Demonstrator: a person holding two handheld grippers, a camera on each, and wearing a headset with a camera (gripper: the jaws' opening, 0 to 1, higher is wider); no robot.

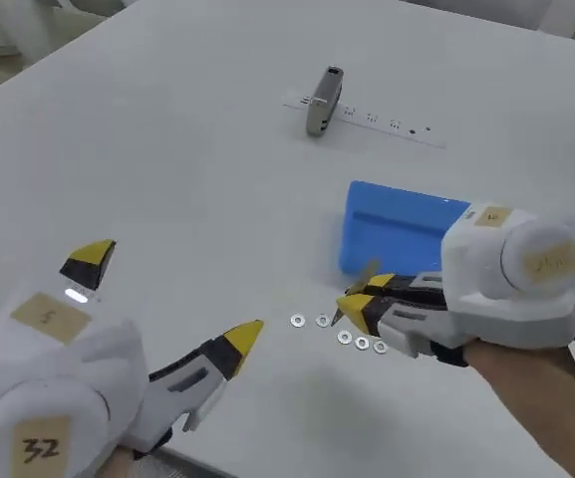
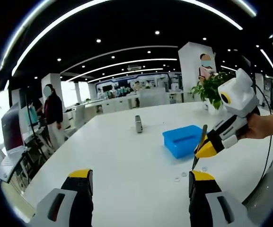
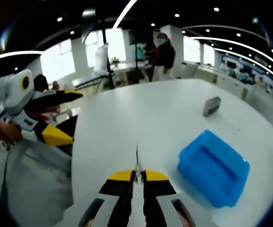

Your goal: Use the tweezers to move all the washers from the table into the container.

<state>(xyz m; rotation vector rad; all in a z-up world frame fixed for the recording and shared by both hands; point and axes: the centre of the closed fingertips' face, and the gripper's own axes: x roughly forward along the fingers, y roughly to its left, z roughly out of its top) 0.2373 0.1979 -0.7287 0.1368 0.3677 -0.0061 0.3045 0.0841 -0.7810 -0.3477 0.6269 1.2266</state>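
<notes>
1. 2 jaws of the right gripper [image 1: 359,297] are pressed together on the tweezers [image 3: 136,163]. In the right gripper view the thin metal tool comes out straight between the yellow tips.
2. A hand [image 1: 511,363] holds this gripper at the right side of the head view, with the jaws pointing left and down.
3. The tip of the tweezers is just beside the washers [image 1: 345,339]. Whether it touches 1 of them I cannot tell.
4. 5 washers lie in a loose curved row on the white table [image 1: 167,149], all of them outside the container [image 1: 397,224].
5. The container is a blue rectangular tray. It stands just behind the washers, on the far side from the person.
6. The left gripper [image 1: 167,294] is at the lower left of the head view, well apart from the washers. Its 2 jaws are spread wide and hold nothing.
7. In the left gripper view the right gripper comes in from the right, and the tweezers point down at the washers.
8. Farther on the table, a small grey device [image 1: 324,100] stands at the end of a flat white strip [image 1: 387,124] with dark marks.
9. Behind the table, the gripper views show a bright room with people [image 2: 53,111] and a green plant [image 2: 212,87].
</notes>
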